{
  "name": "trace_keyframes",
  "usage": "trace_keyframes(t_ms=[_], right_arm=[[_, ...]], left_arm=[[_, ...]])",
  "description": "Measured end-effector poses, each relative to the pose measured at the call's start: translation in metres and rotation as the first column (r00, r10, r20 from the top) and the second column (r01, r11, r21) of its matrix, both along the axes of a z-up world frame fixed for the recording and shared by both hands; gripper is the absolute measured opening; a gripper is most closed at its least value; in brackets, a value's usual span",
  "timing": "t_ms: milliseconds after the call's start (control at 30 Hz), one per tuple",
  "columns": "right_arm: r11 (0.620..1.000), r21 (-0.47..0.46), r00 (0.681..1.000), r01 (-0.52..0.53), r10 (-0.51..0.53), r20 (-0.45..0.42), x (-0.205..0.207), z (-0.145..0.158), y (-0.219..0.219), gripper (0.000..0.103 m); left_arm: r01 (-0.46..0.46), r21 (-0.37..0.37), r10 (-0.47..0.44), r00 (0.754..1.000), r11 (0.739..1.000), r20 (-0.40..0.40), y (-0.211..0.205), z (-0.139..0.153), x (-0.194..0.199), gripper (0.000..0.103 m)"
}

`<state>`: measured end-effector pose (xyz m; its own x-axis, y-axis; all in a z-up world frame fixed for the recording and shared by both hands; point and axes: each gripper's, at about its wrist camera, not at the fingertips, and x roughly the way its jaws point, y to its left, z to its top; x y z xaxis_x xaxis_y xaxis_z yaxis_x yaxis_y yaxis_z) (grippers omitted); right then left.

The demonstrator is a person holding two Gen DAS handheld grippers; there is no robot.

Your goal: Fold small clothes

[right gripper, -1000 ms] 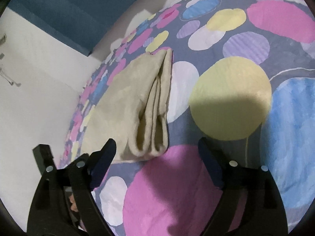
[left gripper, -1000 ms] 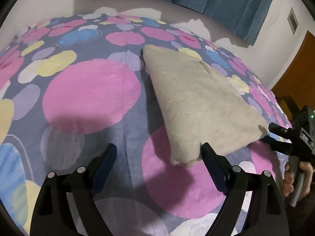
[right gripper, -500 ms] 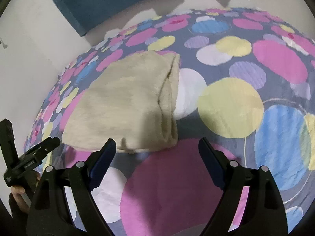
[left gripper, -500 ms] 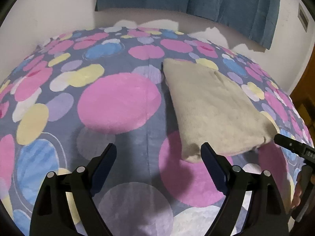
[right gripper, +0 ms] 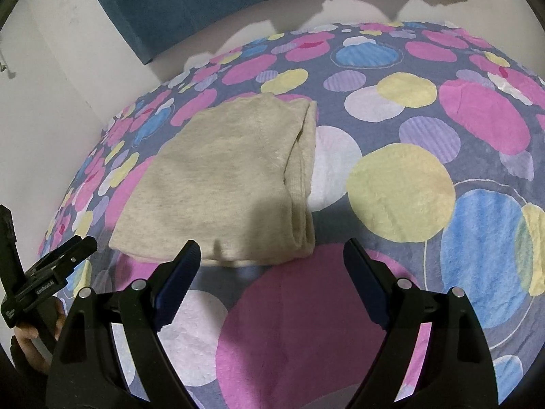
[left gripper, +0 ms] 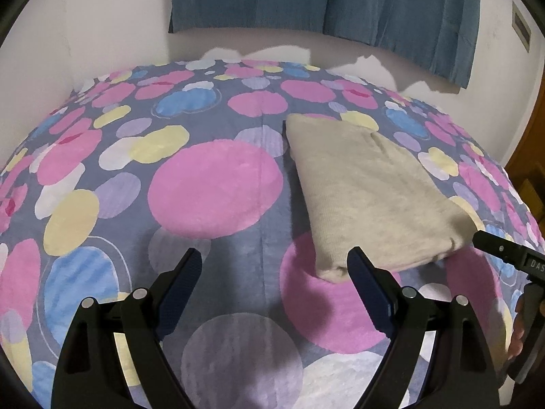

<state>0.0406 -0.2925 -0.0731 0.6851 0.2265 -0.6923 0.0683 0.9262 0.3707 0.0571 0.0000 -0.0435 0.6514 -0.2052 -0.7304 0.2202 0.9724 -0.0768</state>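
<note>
Here, a folded cream cloth [left gripper: 371, 194] lies flat on the bed [left gripper: 211, 184], and both tongs hang above it with nothing in them

The cloth is a soft, neat stack with its folded edges showing on the right side in the right wrist view [right gripper: 224, 184]. It rests on a blanket with big pink, yellow, blue and white dots. The left tongs [left gripper: 274, 271] are spread wide, and their right finger sits just in front of the cloth's near corner. The right tongs [right gripper: 270, 262] are spread wide too, just in front of the cloth's near edge, with its left finger over that edge. Neither one pinches the cloth. Each view shows the other tongs at its side. A blue curtain [left gripper: 323, 0] hangs on the white wall behind the bed
</note>
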Motion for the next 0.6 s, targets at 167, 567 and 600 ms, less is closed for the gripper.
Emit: trace_keyframes(t_ms=[167,567,600], right_arm=[[1.0,-0.001,1.0,0.003,-0.003,0.003,-0.0007,0.001,0.0011,0.086],[1.0,-0.008,1.0,0.007,-0.007,0.008,-0.0015,0.0048,0.0017,0.086],[1.0,-0.008,1.0,0.007,-0.007,0.008,-0.001,0.0051,0.001,0.086]], left_arm=[[0.0,0.004,0.0,1.0,1.0,0.01,0.0,0.002,-0.0018,0.086],[-0.001,0.01,0.0,1.0,1.0,0.02,-0.0009,0.0051,-0.0036,0.086],[-0.003,0.012,0.003,1.0,1.0,0.023,-0.0004,0.0058,-0.0034,0.086]])
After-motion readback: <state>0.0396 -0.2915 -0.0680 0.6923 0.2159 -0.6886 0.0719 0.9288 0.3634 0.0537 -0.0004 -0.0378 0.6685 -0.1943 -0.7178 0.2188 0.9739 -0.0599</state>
